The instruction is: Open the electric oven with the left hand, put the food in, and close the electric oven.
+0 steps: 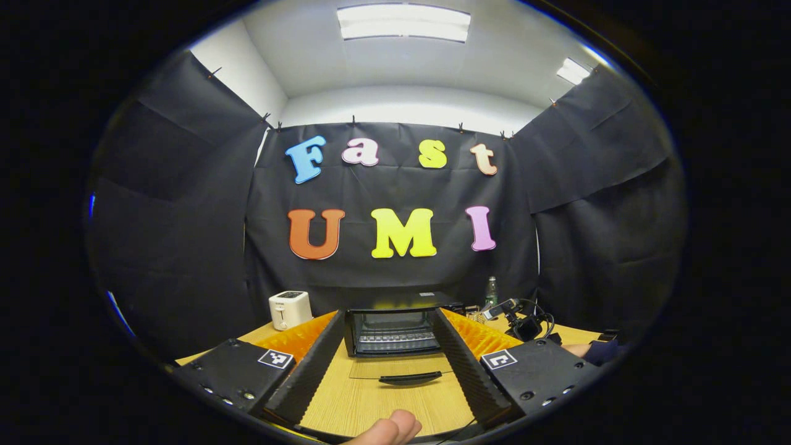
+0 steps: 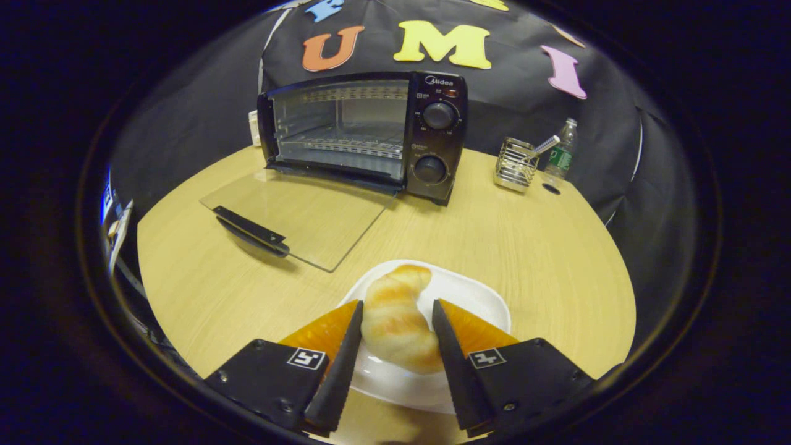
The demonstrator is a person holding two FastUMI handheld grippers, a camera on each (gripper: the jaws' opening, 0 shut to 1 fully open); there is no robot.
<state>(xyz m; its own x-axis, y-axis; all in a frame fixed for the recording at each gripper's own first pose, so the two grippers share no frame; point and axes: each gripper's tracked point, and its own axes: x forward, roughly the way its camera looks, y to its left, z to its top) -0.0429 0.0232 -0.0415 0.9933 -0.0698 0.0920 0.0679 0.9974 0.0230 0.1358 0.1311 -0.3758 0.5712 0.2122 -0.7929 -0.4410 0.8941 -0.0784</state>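
Bread roll point(image 2: 395, 324) sits on white plate point(image 2: 476, 303) btwn my right claw point(image 2: 395, 330) fingers, not clearly pinched yet. I'd clench gently mid-roll, lift clear. Oven point(image 2: 364, 133) door point(image 2: 296, 216) lies flat on counter point(image 2: 525, 247); left claw point(image 1: 390, 361) released, spread wide.

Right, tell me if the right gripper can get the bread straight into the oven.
Probably yes: the right gripper straddles the bread on the plate, the oven door lies flat open, and bare table lies between.
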